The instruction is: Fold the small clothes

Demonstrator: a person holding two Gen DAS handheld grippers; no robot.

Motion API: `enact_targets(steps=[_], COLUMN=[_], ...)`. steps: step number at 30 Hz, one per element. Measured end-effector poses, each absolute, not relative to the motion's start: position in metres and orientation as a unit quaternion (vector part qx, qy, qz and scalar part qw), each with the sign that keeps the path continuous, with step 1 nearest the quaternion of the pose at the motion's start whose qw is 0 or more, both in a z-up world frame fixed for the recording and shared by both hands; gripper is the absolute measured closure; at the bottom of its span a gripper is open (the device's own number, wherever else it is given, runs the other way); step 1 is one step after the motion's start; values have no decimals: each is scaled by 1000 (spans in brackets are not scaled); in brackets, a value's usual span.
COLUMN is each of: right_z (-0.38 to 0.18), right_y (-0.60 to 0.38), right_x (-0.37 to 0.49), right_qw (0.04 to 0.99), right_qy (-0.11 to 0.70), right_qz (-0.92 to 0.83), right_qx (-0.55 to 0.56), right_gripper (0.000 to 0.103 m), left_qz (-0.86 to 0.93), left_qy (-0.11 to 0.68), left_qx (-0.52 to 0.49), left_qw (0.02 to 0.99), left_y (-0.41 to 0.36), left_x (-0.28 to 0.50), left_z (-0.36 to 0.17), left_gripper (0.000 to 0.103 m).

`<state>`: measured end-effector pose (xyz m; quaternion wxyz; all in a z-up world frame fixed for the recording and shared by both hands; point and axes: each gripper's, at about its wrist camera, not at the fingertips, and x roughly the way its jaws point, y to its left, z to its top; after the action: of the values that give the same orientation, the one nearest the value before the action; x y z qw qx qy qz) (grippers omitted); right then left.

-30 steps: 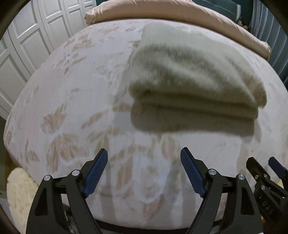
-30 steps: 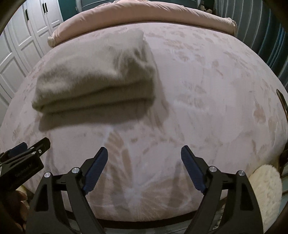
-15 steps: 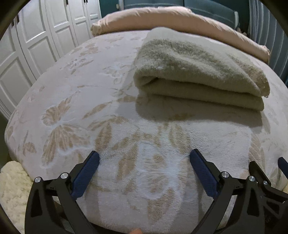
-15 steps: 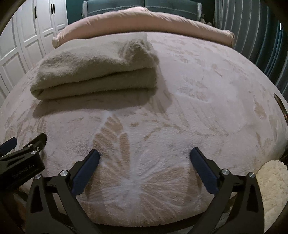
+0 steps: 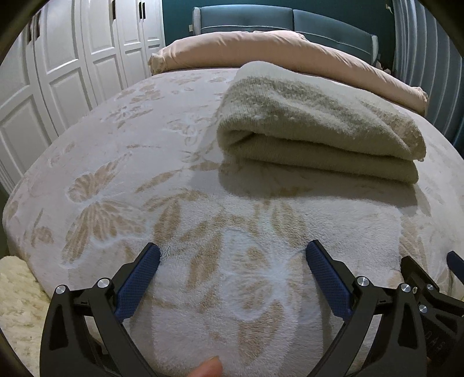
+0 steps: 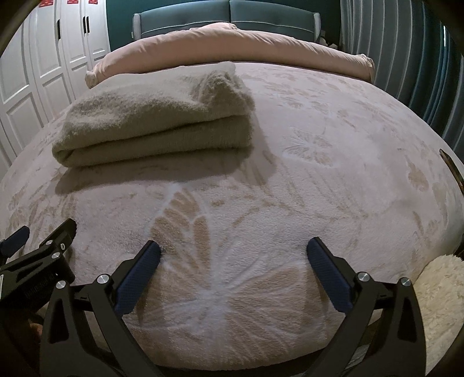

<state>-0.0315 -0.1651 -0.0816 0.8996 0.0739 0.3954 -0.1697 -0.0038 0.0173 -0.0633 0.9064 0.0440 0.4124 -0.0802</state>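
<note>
A beige knitted garment (image 5: 316,127) lies folded in a thick stack on the bed, ahead and to the right in the left wrist view. The same folded garment (image 6: 156,121) sits ahead and to the left in the right wrist view. My left gripper (image 5: 232,255) hovers over the bed's near end, wide open with only blanket between its blue pads. My right gripper (image 6: 232,252) is also wide open and holds nothing. Both stand well short of the garment. The right gripper's black frame (image 5: 429,293) shows beside the left one.
The bed is covered by a pale fleece blanket (image 5: 121,179) with tan butterfly print. A rolled pink duvet (image 6: 232,46) lies across the far end before a teal headboard (image 5: 261,20). White wardrobe doors (image 5: 58,72) stand left. A fluffy cream rug (image 6: 440,290) lies off the near corner.
Both grippers' jaws have spread wider. Both views have tipped up, so the folded garment, blurred a second ago, now rests sharp and still, with more of the headboard showing.
</note>
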Motion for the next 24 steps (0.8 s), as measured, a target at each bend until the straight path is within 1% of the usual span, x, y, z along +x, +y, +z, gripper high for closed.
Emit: enact_targets(steps=[7,11,17,24], right_z=[-81,-77,-73,-75], right_y=[-165,-162,-160,-158], right_x=[-34,-31,-31,-24], right_qw=[900,892,878,867], right_qy=[393,416,445,466], right_qz=[-172,-166,-161,-159], right_qx=[74,68,79,81], right_gripper=[5,5,5,5], left_qz=[-83,-83,-75,-66], left_qy=[408,415,480,508], left_qx=[39,45,56,60], left_qw=[908,905,873,857], left_y=[20,20,17,14], left_x=[-5,-6,5,14], left_z=[-62,-62,-57,-56], left_gripper=[5,5,5,5])
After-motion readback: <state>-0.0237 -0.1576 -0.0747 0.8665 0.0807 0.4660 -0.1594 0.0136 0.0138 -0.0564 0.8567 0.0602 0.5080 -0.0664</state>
